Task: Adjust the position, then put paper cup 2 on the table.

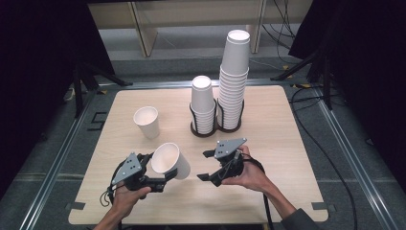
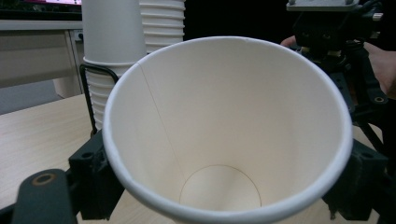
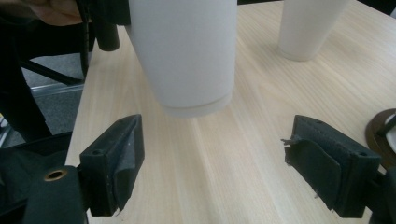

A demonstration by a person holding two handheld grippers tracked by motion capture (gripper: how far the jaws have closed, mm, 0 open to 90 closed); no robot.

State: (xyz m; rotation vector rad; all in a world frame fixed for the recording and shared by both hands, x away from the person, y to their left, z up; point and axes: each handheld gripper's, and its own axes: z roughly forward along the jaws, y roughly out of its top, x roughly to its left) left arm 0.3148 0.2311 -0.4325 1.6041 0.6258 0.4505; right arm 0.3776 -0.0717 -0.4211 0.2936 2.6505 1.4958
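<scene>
Two hand-held grippers work low over the table [image 1: 268, 201]. Left hand-held gripper [image 1: 165, 178], jaws nearly closed, pinches a paper cup [image 1: 170, 160] tilted, mouth toward eleven o'clock. Squeeze harder and the thin wall could buckle; loosen and it may slip out. Right hand-held gripper [image 1: 206, 165] stands wide open, empty, aimed at the cup's base at nine o'clock, and could knock it loose.

A wooden table [image 1: 287, 143] bears a cup [image 1: 147, 121] (upright) and a holder [image 1: 203, 132].
</scene>
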